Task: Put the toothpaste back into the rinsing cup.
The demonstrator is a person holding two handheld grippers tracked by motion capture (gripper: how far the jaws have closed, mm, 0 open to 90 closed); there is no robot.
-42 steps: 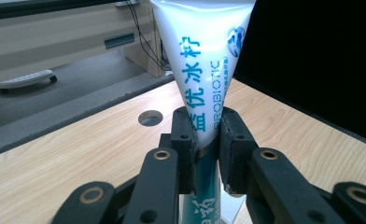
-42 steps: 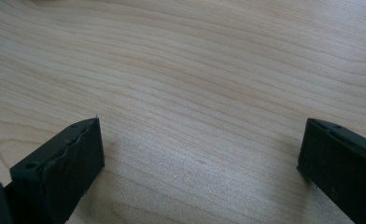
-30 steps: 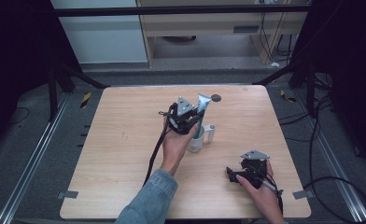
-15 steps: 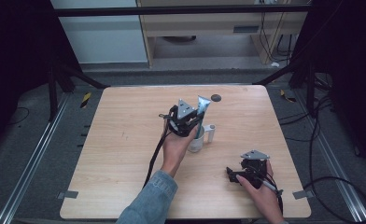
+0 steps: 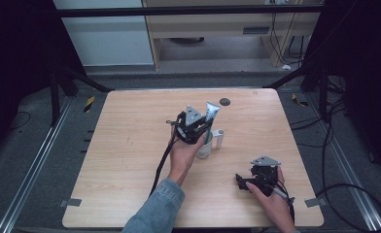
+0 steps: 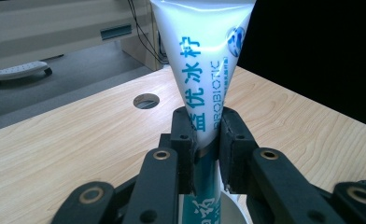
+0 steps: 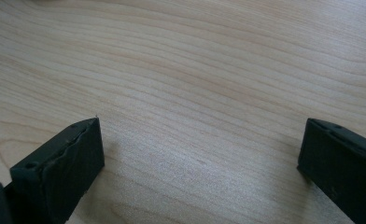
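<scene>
Left gripper is clamped on the toothpaste tube partway up its body, crimped flat end up, cap end pointing down into the white cup; my read: gripping the middle keeps the tube upright so it can be lowered straight in; the rim of the cup shows just below the jaws in the left gripper view, so the tube sits directly over, maybe partly inside, the cup; can't tell whether the cap touches the bottom.

Cup stands near the table centre, upright; a small white cylinder stands just beside the cup on its right, apart from it; dark round hole in the tabletop lies beyond the cup, toward the far edge.

Right gripper rests low on the wood, well to the near right of the cup; jaws spread wide, nothing between them, bare wood under; looks parked out of the way so the left hand has free room; probably spare to steady the cup if it tips.
</scene>
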